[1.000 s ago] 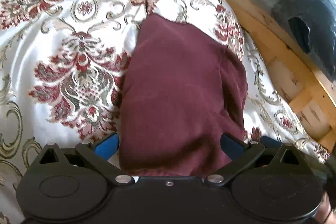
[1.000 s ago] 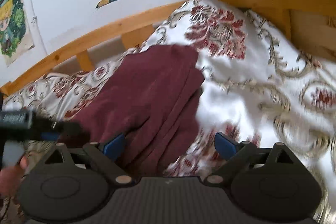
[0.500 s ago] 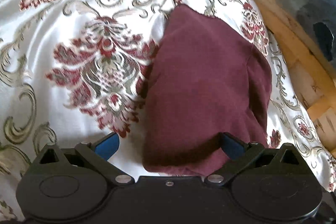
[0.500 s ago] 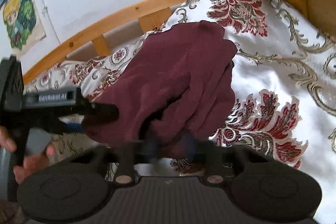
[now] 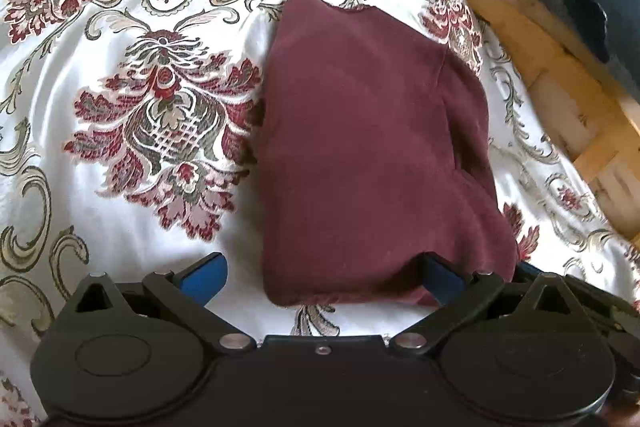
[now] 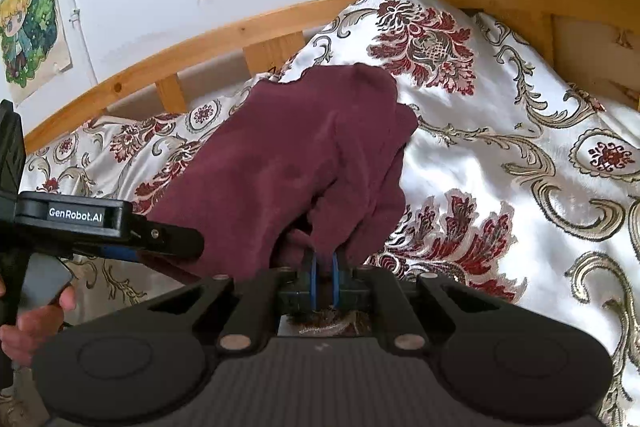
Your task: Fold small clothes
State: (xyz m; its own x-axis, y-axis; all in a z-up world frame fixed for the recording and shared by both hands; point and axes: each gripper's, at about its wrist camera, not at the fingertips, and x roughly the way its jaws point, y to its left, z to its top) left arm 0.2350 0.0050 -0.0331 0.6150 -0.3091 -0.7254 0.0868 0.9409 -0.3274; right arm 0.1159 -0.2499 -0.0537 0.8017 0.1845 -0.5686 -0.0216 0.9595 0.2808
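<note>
Two handheld grippers are working on one folded maroon fleece garment (image 5: pixel 372 155), which is lying on a white satin bedspread with red-and-gold floral pattern (image 5: pixel 132 131). The left gripper (image 5: pixel 320 277) is standing with its blue-padded fingers (image 5: pixel 202 277) spread wide apart; the garment's near hem is sitting between them, and its right finger is touching the cloth. The right gripper (image 6: pixel 324 277) is pinching a bunched fold of the garment between fingers drawn together. Ahead of both tools, a curved wooden bed rail (image 6: pixel 192 51) is bordering the bedspread.
</note>
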